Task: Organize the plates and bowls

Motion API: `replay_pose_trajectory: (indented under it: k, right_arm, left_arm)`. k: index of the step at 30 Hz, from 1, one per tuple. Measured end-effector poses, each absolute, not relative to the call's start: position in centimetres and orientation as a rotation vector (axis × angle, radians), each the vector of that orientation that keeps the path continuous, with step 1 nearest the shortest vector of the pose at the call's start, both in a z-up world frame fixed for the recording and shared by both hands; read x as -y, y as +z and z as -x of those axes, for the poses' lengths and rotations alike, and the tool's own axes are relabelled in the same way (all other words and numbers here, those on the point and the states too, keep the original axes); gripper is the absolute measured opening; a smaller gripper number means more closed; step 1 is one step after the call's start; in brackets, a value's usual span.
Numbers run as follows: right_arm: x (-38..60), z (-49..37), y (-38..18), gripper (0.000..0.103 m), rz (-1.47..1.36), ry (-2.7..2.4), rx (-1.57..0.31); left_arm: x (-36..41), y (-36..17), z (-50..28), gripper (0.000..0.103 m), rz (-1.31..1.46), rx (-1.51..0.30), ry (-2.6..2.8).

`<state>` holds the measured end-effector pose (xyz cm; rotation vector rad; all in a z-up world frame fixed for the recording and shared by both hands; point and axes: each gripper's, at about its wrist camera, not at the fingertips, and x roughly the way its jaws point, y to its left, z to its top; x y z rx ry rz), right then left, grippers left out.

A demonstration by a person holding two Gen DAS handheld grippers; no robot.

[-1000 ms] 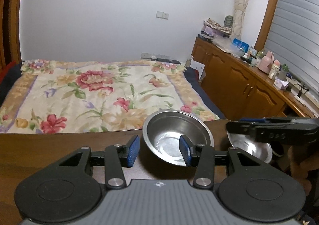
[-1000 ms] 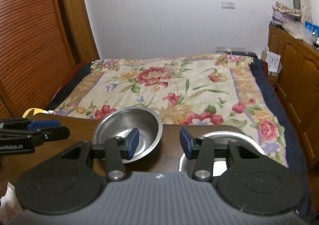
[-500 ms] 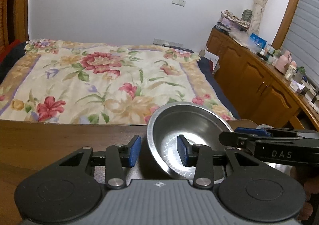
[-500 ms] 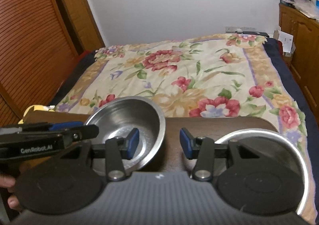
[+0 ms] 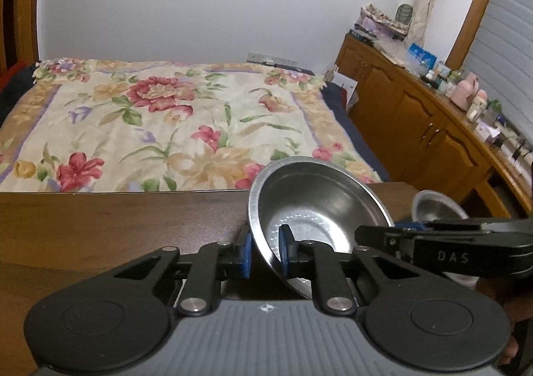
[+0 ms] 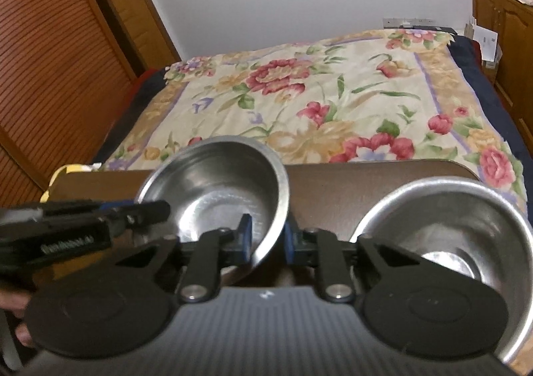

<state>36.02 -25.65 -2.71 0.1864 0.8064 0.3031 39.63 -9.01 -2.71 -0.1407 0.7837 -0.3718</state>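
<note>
A steel bowl (image 5: 316,209) sits on the dark wooden table (image 5: 116,226). My left gripper (image 5: 265,252) is shut on the bowl's left rim. My right gripper (image 6: 266,239) is shut on the same bowl (image 6: 216,183) at its right rim. A second, larger steel bowl (image 6: 443,229) stands on the table to the right; in the left wrist view it (image 5: 436,207) shows partly hidden behind the right gripper's body (image 5: 466,249).
A bed with a floral cover (image 5: 166,123) lies just beyond the table's far edge. Wooden cabinets (image 5: 433,136) with clutter on top run along the right. A slatted wooden door (image 6: 50,59) is at left. A yellow object (image 6: 66,173) shows at the table's left edge.
Both grippers have moved in on the left bowl and closed on opposite sides of its rim. The bowl now looks tilted in the left wrist view.
</note>
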Motion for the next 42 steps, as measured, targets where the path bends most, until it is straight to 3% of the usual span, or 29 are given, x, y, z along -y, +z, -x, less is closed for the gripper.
replay_pose_trajectory:
  k: [19,42]
  right_arm:
    - [27.3,-28.7,3.8,0.021,-0.163,0.275,-0.703]
    - [26.6,-20.2,2.2,0.021,-0.192,0.300,-0.697]
  left_arm:
    - [10.0,3.8,-32.6,0.017,0.126,-0.705,-0.466]
    - [8.8,3.3,-23.5,0.018,0.003,-0.700,-0.516]
